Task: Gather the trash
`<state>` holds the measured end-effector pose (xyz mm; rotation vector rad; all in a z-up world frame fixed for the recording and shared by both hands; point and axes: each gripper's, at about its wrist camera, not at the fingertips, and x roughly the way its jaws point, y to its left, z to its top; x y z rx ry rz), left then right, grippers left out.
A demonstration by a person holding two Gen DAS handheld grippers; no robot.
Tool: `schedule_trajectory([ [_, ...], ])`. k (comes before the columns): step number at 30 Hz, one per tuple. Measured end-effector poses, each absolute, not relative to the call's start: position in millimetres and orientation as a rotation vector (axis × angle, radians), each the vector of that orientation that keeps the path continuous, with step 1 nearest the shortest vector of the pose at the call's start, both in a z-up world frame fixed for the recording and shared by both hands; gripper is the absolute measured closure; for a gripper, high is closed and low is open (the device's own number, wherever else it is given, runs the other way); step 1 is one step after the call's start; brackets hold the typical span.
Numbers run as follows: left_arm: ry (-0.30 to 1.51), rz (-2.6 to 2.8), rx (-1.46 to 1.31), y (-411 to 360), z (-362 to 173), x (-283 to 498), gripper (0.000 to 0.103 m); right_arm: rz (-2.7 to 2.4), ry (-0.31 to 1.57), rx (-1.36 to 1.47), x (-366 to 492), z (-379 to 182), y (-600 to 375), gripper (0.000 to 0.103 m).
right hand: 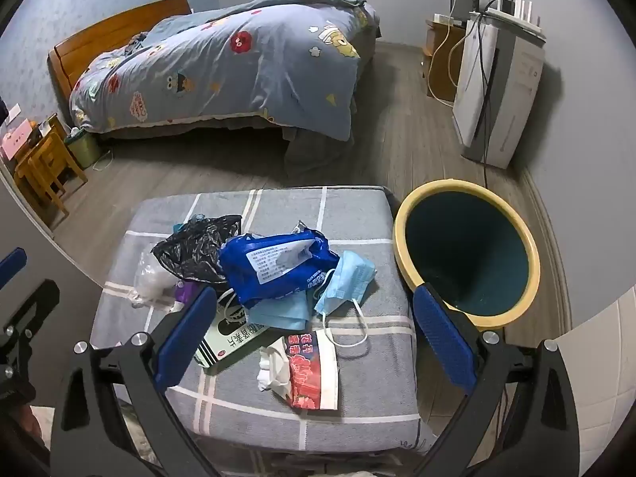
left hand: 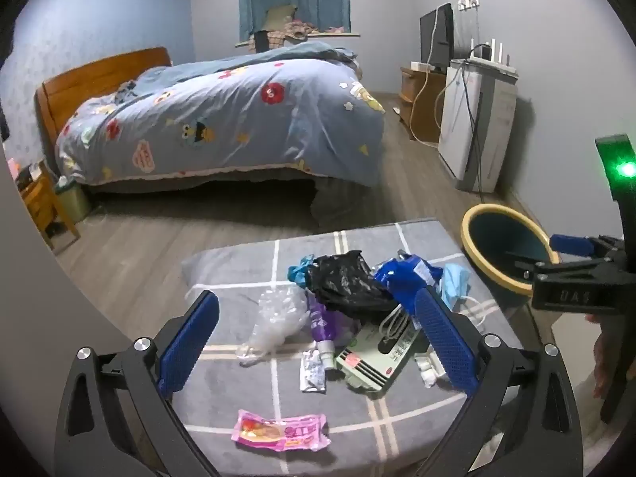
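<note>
Trash lies heaped on the grey checked cushion (right hand: 357,214), which serves as the landmark here. At the heap's far side sits a black bag (right hand: 196,248), touching a blue packet (right hand: 274,266) on its right; a blue mask (right hand: 346,278) rests against the packet's right edge, its white loop trailing toward the cushion's near side. A green box (right hand: 230,344) pokes out from under the packet, and a red-and-white tissue pack (right hand: 310,373) lies nearer still, toward the cushion's near right. A clear plastic bag (left hand: 274,322) sits at the heap's left, and a pink wrapper (left hand: 280,431) lies alone near the cushion's front edge. The bin (right hand: 401,246), yellow-rimmed with a dark inside, stands on the floor just beside the cushion's right side. The left gripper (left hand: 316,346) hovers over the cushion's near part, fingers spread wide and holding nothing. The right gripper (right hand: 314,342) is likewise spread and empty, one finger over the heap, the other over the bin's rim.
</note>
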<state>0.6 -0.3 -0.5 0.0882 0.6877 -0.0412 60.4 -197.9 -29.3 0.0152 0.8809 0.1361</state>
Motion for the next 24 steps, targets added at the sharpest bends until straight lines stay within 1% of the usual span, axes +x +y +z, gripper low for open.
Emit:
schedule_trajectory([
  [7,0.679,-0.044,0.042,11,-2,4,0.005,0.141,0.887,-0.003,62,-31,-195,0.005],
  [24,0.676,-0.036,0.044,13,1,3,0.005,0.138,0.892,-0.013,61,-34,-191,0.005],
])
